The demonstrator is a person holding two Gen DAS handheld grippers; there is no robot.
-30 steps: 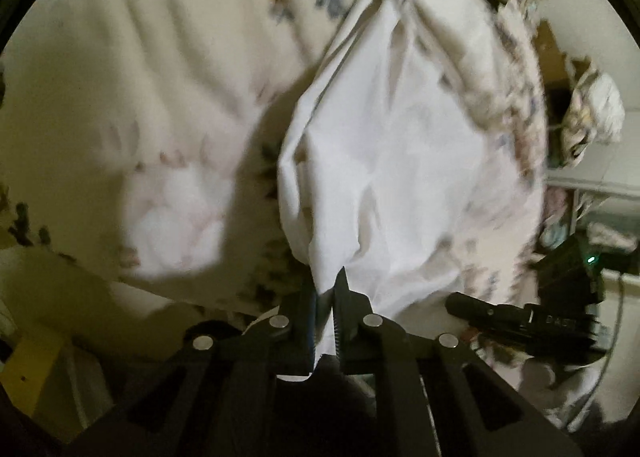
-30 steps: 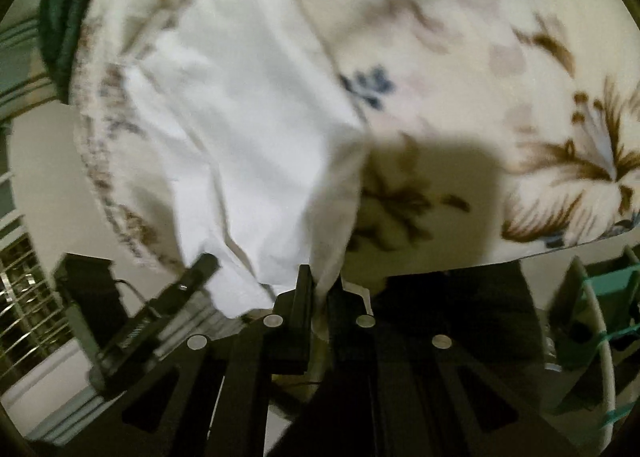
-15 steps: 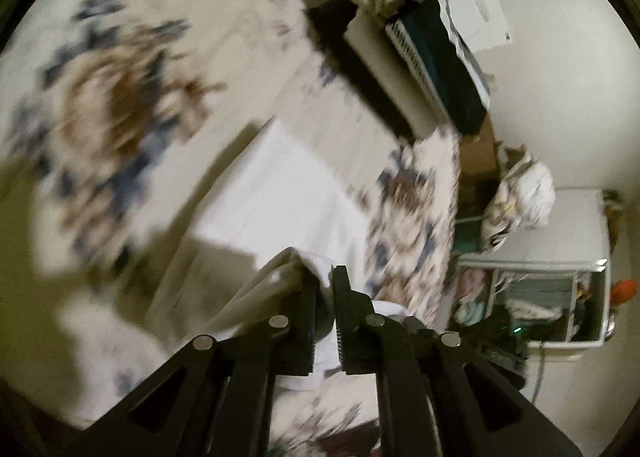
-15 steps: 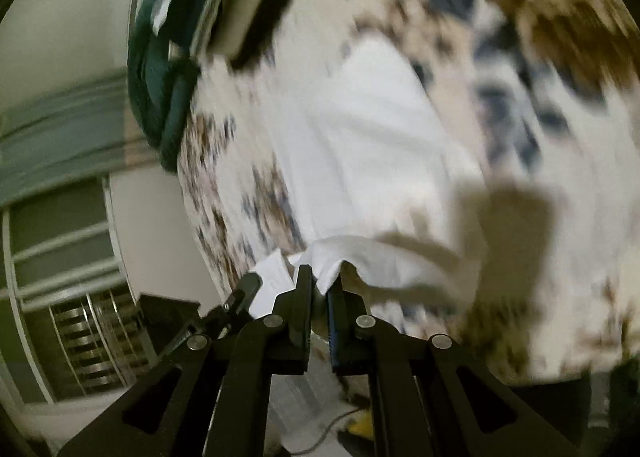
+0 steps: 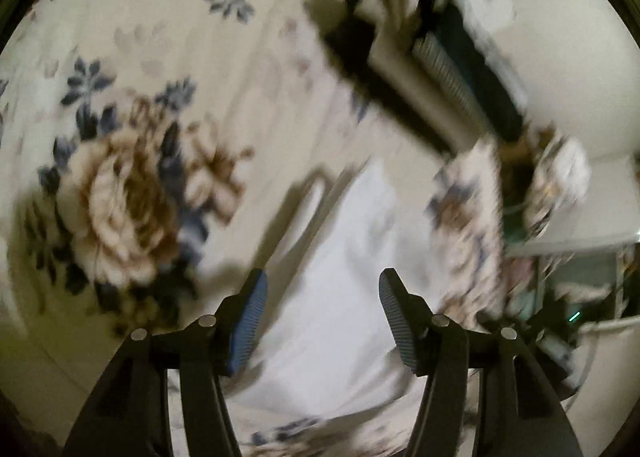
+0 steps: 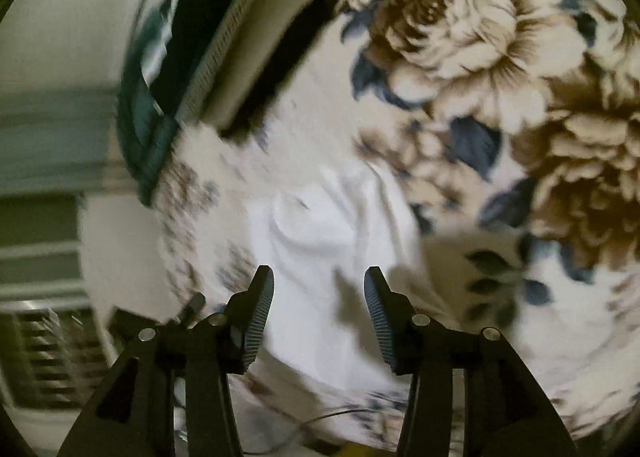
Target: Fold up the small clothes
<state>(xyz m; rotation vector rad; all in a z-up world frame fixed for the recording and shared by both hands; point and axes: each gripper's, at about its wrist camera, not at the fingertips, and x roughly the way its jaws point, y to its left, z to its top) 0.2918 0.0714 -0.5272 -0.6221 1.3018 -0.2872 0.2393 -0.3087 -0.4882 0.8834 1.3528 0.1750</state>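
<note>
A small white garment (image 5: 340, 277) lies folded on the floral bedspread (image 5: 132, 185), near the bed's edge. It also shows in the right wrist view (image 6: 320, 241), with soft creases. My left gripper (image 5: 322, 289) is open and empty, just above the garment. My right gripper (image 6: 319, 285) is open and empty, hovering over the same garment. Both views are motion-blurred.
A stack of folded clothes, cream and dark green (image 5: 436, 69), sits further back on the bed, also in the right wrist view (image 6: 224, 41). Beyond the bed edge are a white shelf unit (image 5: 580, 257), a black device (image 6: 132, 325) and a radiator-like grille (image 6: 44, 349).
Both grippers were shut on the white garment and carried it over onto itself. Now both have opened and let go, and the garment lies on the bed.
</note>
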